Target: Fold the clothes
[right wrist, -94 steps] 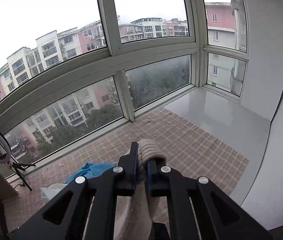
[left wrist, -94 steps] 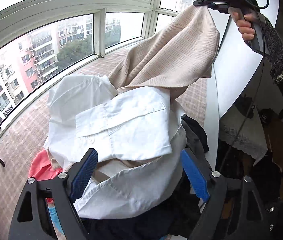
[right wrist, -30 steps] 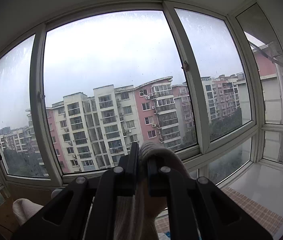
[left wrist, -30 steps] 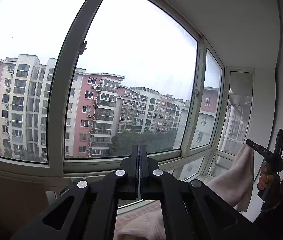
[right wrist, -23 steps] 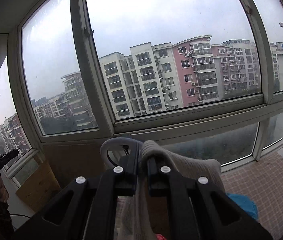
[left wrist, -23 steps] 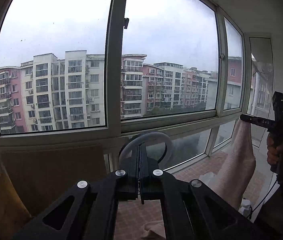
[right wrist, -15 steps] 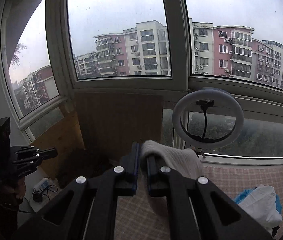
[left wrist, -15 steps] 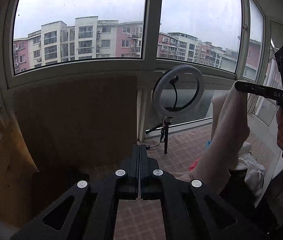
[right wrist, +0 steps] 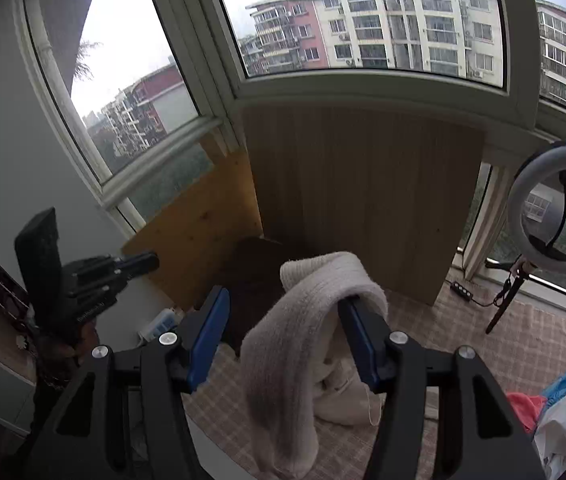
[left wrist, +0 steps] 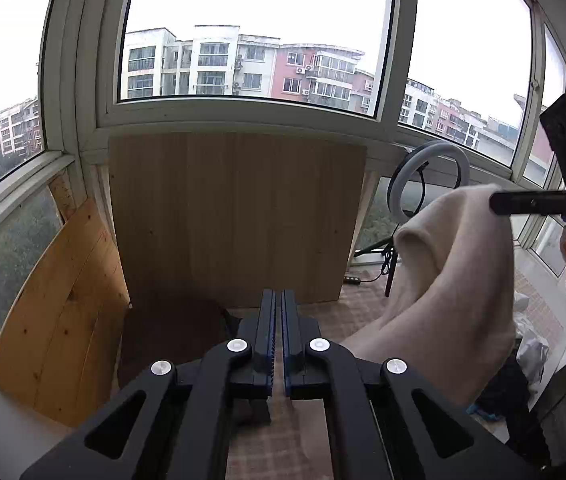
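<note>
1. Right wrist view: right gripper (right wrist: 283, 336) is standing spread, the cream knit garment (right wrist: 303, 344) draping over one finger, hanging above the checkered mat (right wrist: 523, 344).
2. Left gripper (left wrist: 277, 332) is pressing together, seemingly on nothing, likely freeing itself for regrasping.

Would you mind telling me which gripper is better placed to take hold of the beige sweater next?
Right. The beige sweater is draped over the open right gripper, while the left gripper is shut and off to the side, clear of it.
</note>
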The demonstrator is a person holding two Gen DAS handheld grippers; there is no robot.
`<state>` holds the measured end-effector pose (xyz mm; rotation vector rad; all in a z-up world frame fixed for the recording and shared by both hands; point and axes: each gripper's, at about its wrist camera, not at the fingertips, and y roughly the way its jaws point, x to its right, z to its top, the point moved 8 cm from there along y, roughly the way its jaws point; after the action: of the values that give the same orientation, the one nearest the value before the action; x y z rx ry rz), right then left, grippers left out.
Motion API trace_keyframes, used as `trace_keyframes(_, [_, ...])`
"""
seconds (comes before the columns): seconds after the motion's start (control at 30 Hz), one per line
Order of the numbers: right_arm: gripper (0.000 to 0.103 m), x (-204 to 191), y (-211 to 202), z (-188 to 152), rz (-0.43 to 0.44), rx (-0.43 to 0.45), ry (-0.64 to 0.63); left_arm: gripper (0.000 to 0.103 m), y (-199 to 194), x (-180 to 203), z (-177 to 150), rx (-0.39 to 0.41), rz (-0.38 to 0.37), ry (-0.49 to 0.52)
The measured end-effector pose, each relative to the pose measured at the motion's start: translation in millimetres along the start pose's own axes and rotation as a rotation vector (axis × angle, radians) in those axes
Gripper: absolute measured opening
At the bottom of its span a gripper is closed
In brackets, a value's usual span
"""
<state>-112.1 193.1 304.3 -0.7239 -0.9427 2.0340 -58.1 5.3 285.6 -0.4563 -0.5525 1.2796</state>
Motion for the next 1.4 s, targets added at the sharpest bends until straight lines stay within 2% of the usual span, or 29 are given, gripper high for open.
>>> trace_keyframes(0.03, [0.054,11.1,39.2,-26.6,-0.052,-0.096,0.011,0.002,8.0,-1.9,-11.1,-0.027,0.000,0.005])
trace_keyframes(0.07, [0.054,19.8,67.6,-51.6,-0.045,-0.163,0.031,0.002,16.3,-3.3,-22.7,-0.055,-0.001,0.010])
trace_keyframes(0.1, [0.054,28.6,85.0,-73.2,-0.001,-0.191,0.070,0.002,24.6,-4.6,-34.3,-0.083,-0.002,0.015])
trace_keyframes(0.2, [0.054,64.5,98.0,-125.8,0.098,-0.148,0.247,0.004,50.3,1.3,-76.4,-0.205,-0.033,0.042])
trace_keyframes(0.23, [0.054,75.5,98.9,-141.9,0.112,-0.124,0.302,0.010,58.4,5.5,-91.8,-0.250,-0.047,0.054])
trace_keyframes(0.27, [0.054,84.0,98.2,-159.1,0.118,-0.110,0.351,0.020,70.3,17.5,-105.2,-0.294,-0.070,0.075])
trace_keyframes(0.37, [0.054,111.8,95.2,-213.0,0.120,-0.096,0.502,0.036,110.4,64.5,-142.7,-0.410,-0.115,0.197])
trace_keyframes(0.5, [0.054,140.7,89.8,-273.1,0.076,-0.089,0.629,0.042,153.6,117.2,-199.5,-0.555,-0.133,0.368])
trace_keyframes(0.53, [0.054,145.3,87.6,-285.6,0.055,-0.088,0.644,0.047,165.4,125.1,-212.2,-0.585,-0.119,0.414])
trace_keyframes(0.57, [0.054,148.7,85.0,-295.8,0.036,-0.088,0.651,0.048,178.0,128.8,-222.2,-0.602,-0.072,0.466])
trace_keyframes(0.6, [0.054,150.2,82.1,-303.9,0.025,-0.084,0.653,0.048,190.5,131.8,-231.5,-0.616,-0.020,0.518])
trace_keyframes(0.7, [0.054,150.0,73.3,-318.8,0.011,-0.058,0.646,0.046,221.4,128.6,-251.0,-0.656,0.088,0.586])
trace_keyframes(0.77, [0.054,148.2,68.3,-321.2,0.012,-0.039,0.629,0.009,227.9,125.3,-249.0,-0.679,0.087,0.536])
trace_keyframes(0.8, [0.054,147.4,67.3,-321.9,0.014,-0.031,0.618,0.009,230.7,123.6,-247.4,-0.690,0.083,0.508])
trace_keyframes(0.87, [0.054,144.7,65.7,-322.3,0.025,-0.015,0.593,0.008,221.5,121.2,-226.1,-0.693,0.000,0.353])
trace_keyframes(0.93, [0.054,139.0,65.6,-319.8,0.051,0.002,0.561,0.008,203.1,114.6,-189.4,-0.643,-0.049,0.226])
trace_keyframes(1.0, [0.054,130.6,68.0,-313.8,0.070,0.003,0.522,0.007,179.3,99.7,-140.7,-0.548,-0.069,0.112])
trace_keyframes(1.1, [0.054,114.2,74.5,-299.1,0.086,0.008,0.462,0.002,137.8,49.9,-68.5,-0.368,-0.013,-0.017])
trace_keyframes(1.13, [0.054,107.3,76.8,-293.5,0.089,0.013,0.446,0.002,129.4,24.5,-51.7,-0.309,0.035,-0.052])
trace_keyframes(1.27, [0.054,76.1,89.7,-277.0,0.131,0.022,0.433,0.004,116.6,-47.8,-63.3,-0.348,0.169,-0.017])
trace_keyframes(1.33, [0.054,51.2,99.0,-269.1,0.154,0.025,0.406,0.004,110.0,-83.3,-70.2,-0.372,0.236,0.003])
trace_keyframes(1.4, [0.054,23.5,112.7,-261.5,0.159,0.029,0.374,0.009,103.0,-118.7,-76.8,-0.396,0.302,0.023])
